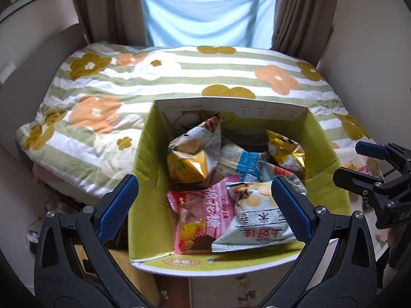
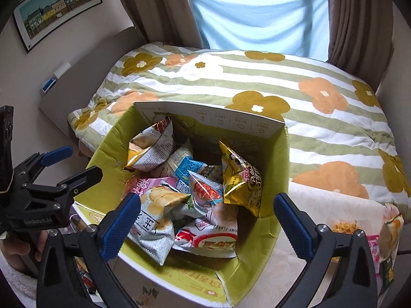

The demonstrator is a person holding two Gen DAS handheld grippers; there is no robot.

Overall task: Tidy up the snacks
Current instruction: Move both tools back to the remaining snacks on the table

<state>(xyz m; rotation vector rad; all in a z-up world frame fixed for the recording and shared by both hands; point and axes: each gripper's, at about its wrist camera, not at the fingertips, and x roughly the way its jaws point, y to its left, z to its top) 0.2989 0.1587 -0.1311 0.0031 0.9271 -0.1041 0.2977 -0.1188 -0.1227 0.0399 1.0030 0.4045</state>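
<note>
Looks like the sorting's mostly done: left tongs (image 1: 205, 205) hang wide apart and empty over the green box (image 1: 143, 154), which sits by the bed (image 1: 179, 77), snack bags (image 1: 257, 220) piled inside. Right tongs (image 2: 205, 220) are spread and empty too, so I'd guess next comes grabbing the leftover packets (image 2: 385, 231) on the table (image 2: 321, 205).

A green-striped quilt with orange flowers (image 1: 179, 77) covers the far bed, brown curtains (image 2: 359, 20) flanking a pale blue cloth (image 2: 257, 12); a framed townscape picture (image 2: 56, 7) hangs left.
</note>
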